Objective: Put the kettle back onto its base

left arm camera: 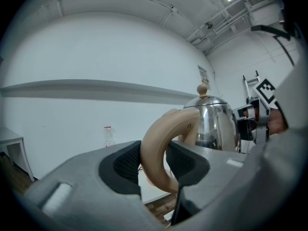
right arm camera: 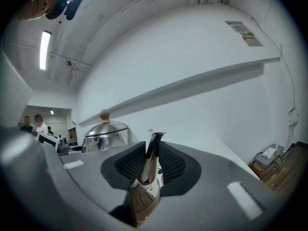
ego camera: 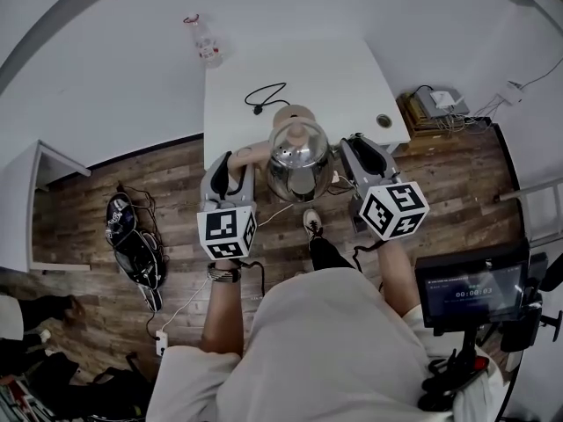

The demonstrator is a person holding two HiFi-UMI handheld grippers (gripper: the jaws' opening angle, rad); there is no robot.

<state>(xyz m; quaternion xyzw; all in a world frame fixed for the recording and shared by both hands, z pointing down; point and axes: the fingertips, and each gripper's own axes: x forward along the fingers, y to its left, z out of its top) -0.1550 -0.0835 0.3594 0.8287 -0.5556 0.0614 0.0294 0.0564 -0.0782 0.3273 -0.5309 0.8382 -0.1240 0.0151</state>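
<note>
A shiny steel kettle (ego camera: 299,163) with a beige knob and a beige handle (ego camera: 254,155) hangs over the near edge of the white table (ego camera: 352,77). My left gripper (ego camera: 236,165) is shut on the handle; in the left gripper view the pads (left arm camera: 126,163) press the handle's loop (left arm camera: 156,148) from both sides, with the kettle body (left arm camera: 217,124) beyond. My right gripper (ego camera: 352,153) is shut on the spout (right arm camera: 150,155), and the kettle's lid (right arm camera: 106,129) shows to its left. A round beige base (ego camera: 294,113) lies on the table just behind the kettle, with its black cord (ego camera: 264,95) beside it.
A plastic bottle (ego camera: 204,42) stands by the wall behind the table. Stacked boxes and cables (ego camera: 435,111) sit on the floor at the right, a dark bag (ego camera: 132,240) at the left. A screen on a stand (ego camera: 471,284) is near my right side.
</note>
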